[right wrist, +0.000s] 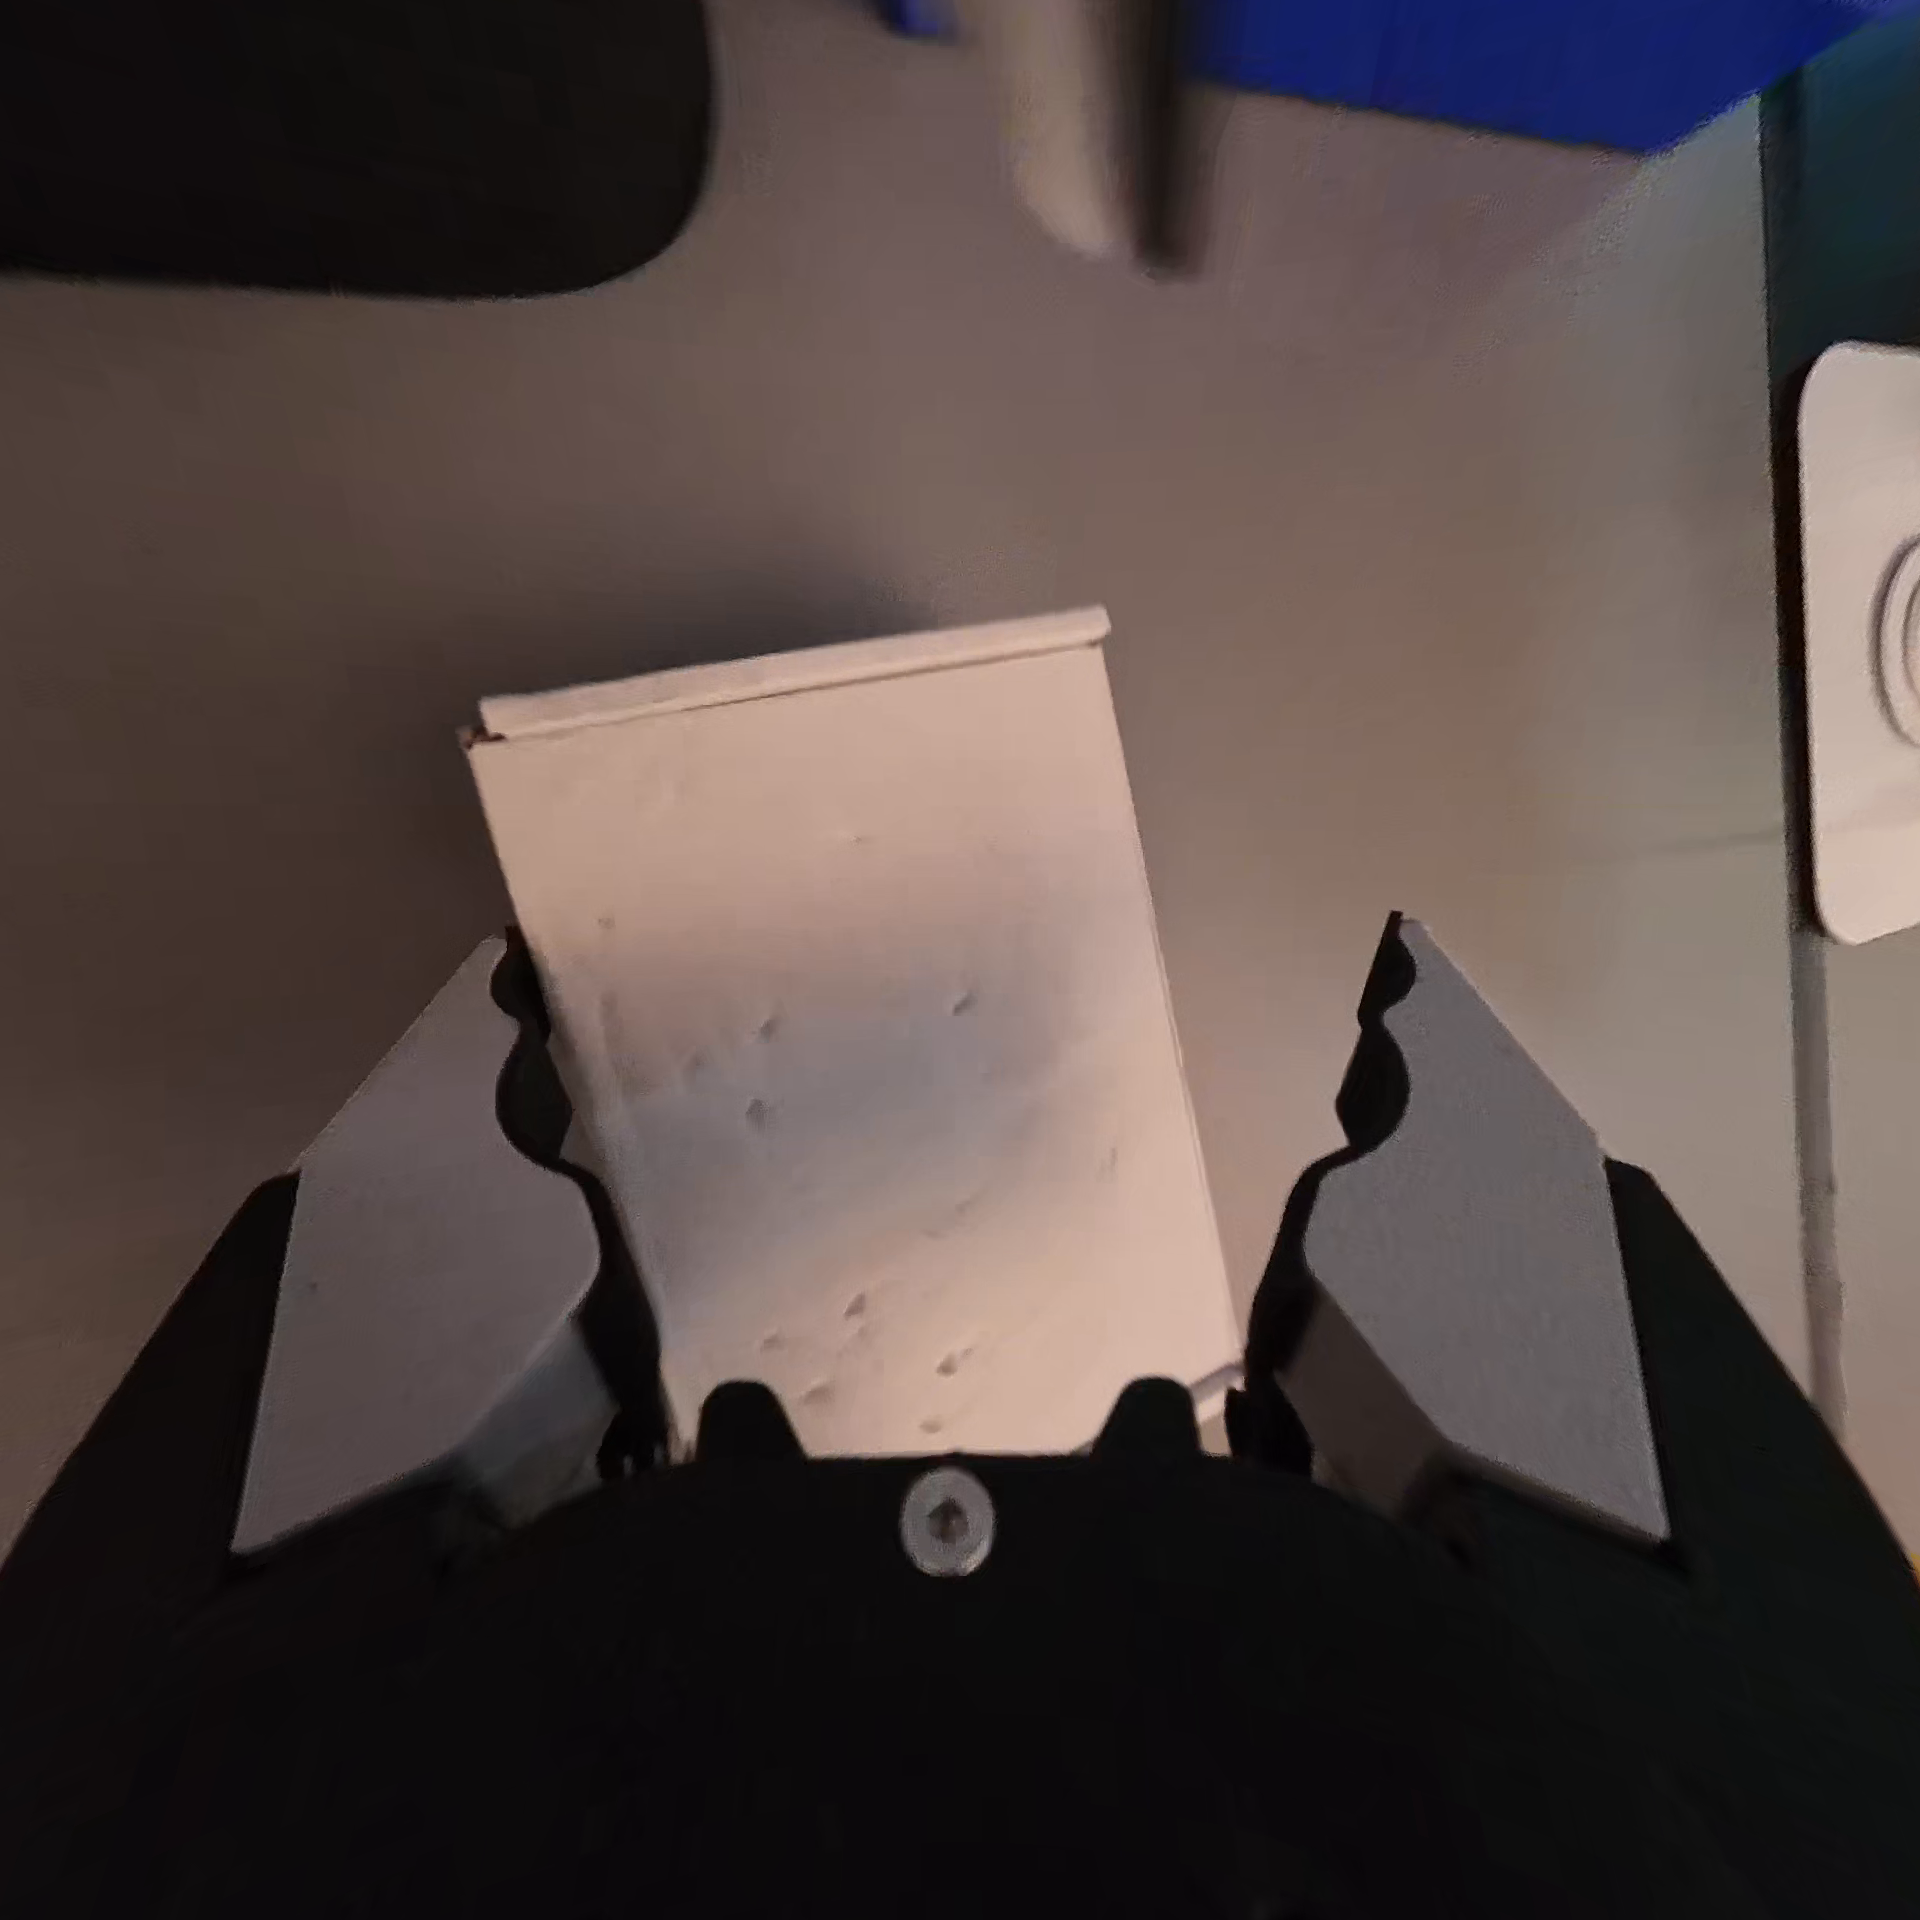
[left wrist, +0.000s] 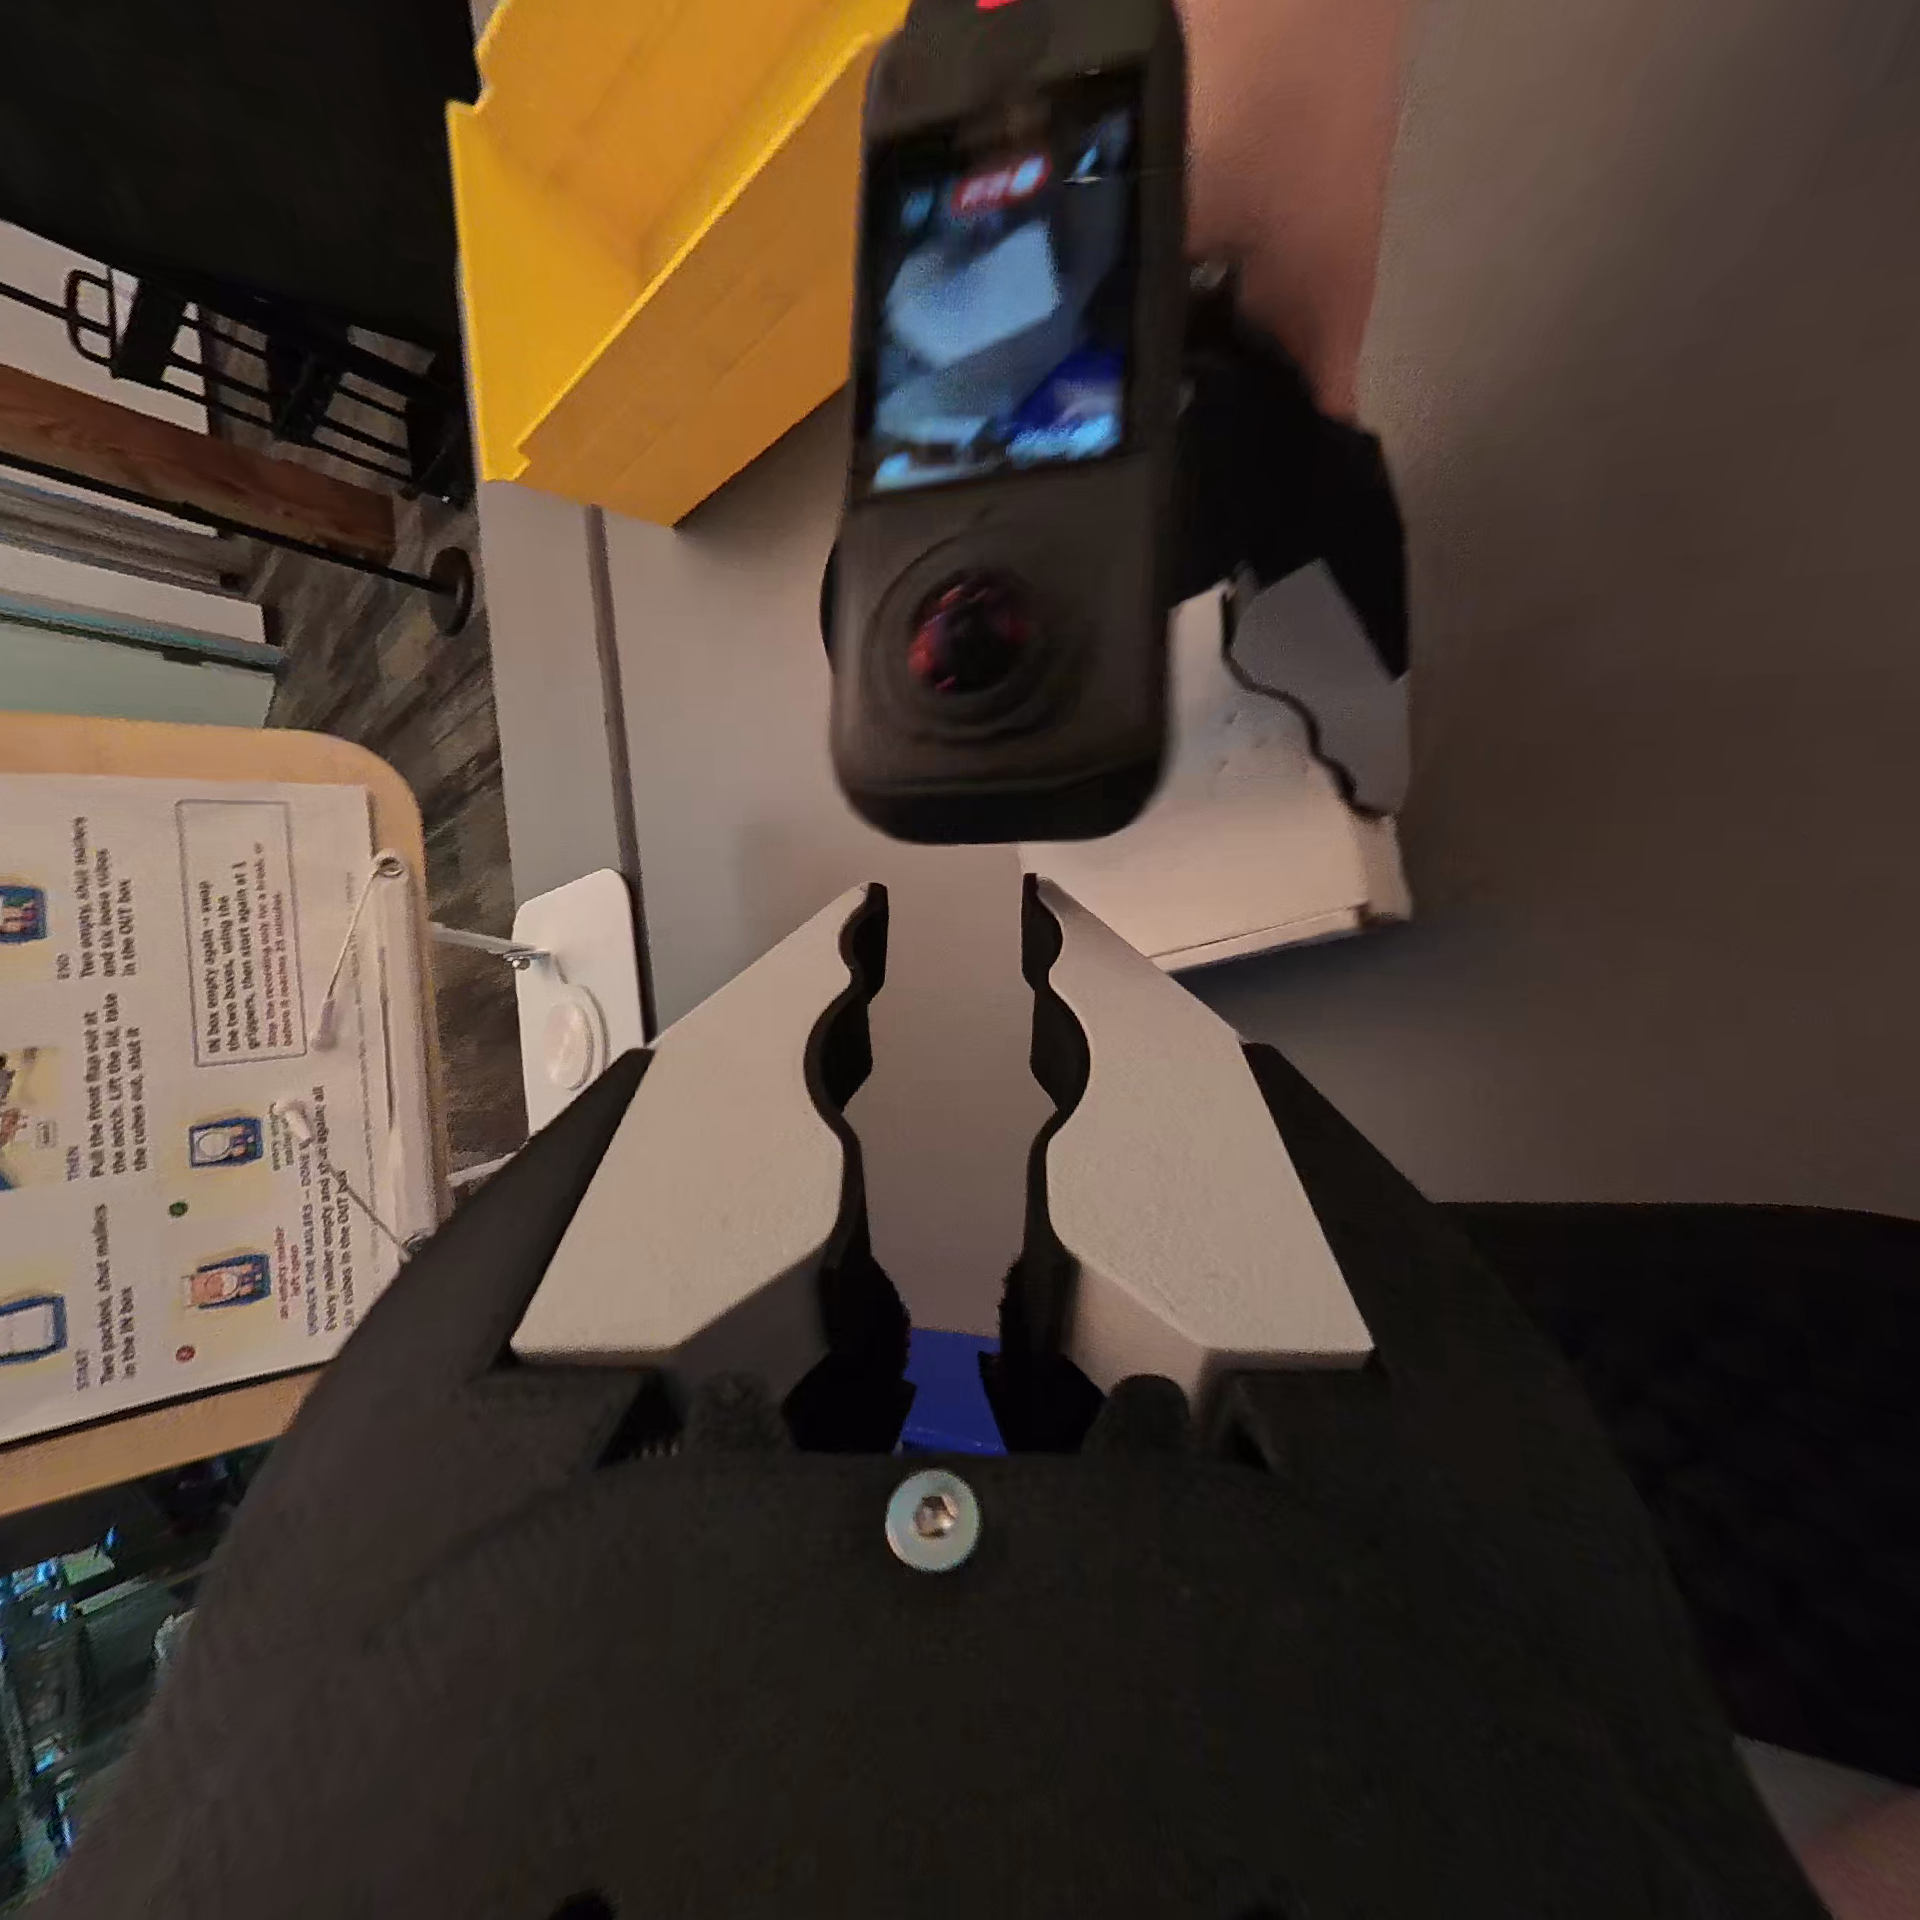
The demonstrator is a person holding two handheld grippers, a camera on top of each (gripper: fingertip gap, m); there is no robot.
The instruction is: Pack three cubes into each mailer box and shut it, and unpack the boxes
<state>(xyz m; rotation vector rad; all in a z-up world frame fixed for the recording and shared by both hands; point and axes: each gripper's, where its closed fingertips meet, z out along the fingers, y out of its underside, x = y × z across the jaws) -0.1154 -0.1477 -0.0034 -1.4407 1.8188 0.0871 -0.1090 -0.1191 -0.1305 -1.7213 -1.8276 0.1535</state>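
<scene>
A closed white mailer box [right wrist: 831,1039] lies flat on the grey table [right wrist: 312,623]. My right gripper [right wrist: 951,997] is wide open just above it, with the box between its fingers; the left finger [right wrist: 436,1195] is at the box's edge. In the left wrist view the right gripper's black camera [left wrist: 997,416] fills the middle, and the box [left wrist: 1226,883] shows behind it. My left gripper [left wrist: 954,914] is empty, its jaws only narrowly apart, over bare table. No cubes are visible.
A yellow bin [left wrist: 644,260] stands at the far end of the table. A blue bin [right wrist: 1455,62] sits by the blurred left gripper [right wrist: 1112,135]. An instruction sheet on a wooden board [left wrist: 187,1091] is off the table's left edge. A white pad [right wrist: 1860,665] lies at the edge. A black sleeve [left wrist: 1714,1455] is at the right. About 12 cm separates my left fingertips from my right.
</scene>
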